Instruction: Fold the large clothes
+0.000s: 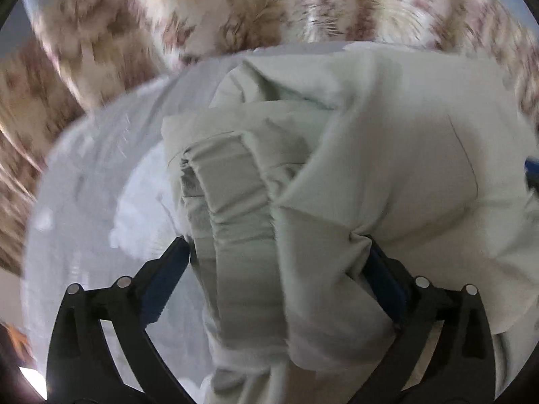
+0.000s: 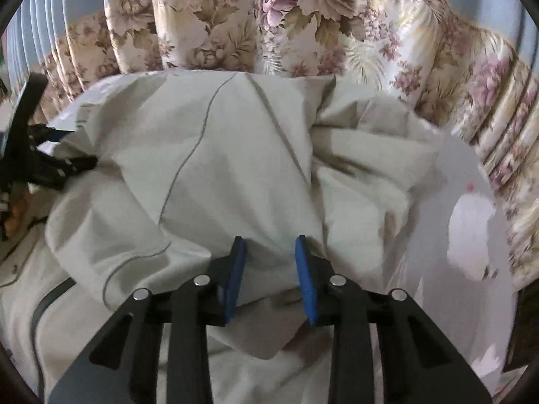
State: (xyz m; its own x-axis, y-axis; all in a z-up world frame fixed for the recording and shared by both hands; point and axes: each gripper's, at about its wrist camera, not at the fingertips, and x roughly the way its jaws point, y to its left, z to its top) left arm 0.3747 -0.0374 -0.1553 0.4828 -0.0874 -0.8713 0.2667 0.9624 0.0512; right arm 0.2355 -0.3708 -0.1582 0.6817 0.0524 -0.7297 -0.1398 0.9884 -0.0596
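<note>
Two wrist fisheyes — angled steeply down, close over the pale garment [image 1: 370, 134], floral curtain [image 2: 235, 27] behind — sharing both.

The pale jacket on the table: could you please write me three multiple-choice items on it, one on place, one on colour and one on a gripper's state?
1. Where does the elastic cuff of the jacket sit?
A. Between the left gripper's fingers
B. On the floral curtain
C. Under the white table

2. What colour are the right gripper's pads?
A. Red
B. Blue
C. Yellow

3. How do the left gripper's jaws stand?
A. Fully shut with nothing between them
B. Out of view
C. Wide apart around bunched fabric

Answers:
1 A: in the left wrist view the ribbed cuff runs up between the fingers of the left gripper.
2 B: both pads of the right gripper are blue against the black frame.
3 C: the fingers flank a thick bundle of sleeve.
</note>
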